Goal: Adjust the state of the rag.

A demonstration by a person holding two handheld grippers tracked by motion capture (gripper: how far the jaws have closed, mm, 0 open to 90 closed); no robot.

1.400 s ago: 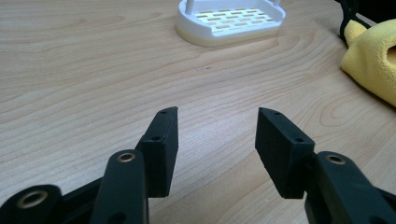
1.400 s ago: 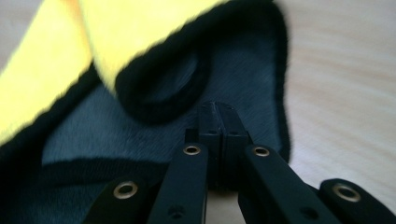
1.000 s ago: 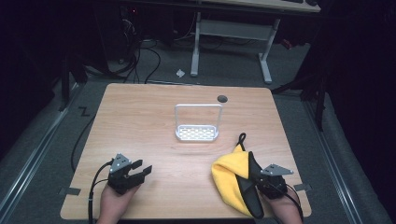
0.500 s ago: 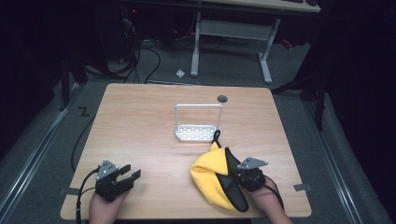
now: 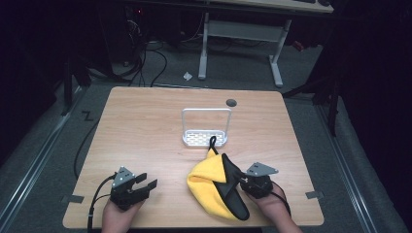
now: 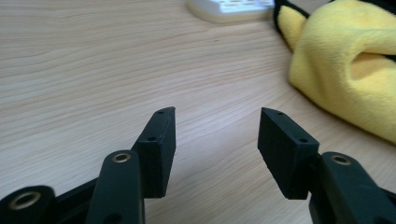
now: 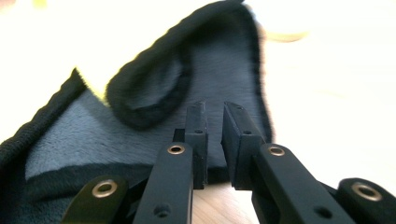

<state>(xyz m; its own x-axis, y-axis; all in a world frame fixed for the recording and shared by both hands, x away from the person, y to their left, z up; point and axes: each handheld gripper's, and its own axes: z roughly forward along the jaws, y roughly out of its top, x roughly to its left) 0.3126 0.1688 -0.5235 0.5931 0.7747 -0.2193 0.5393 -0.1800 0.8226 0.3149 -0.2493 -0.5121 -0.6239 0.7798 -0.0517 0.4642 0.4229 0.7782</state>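
Right hand-held gripper (image 5: 241, 183) low at cloth's (image 5: 210, 187) edge, jaws barely apart.

No legible text, label, brand, number or sign appears on any surface in the three views; none can be read.

A pale wooden table (image 5: 145, 126) stands on grey carpet (image 5: 43, 141) in a dark room, white desk legs (image 5: 238, 34) behind
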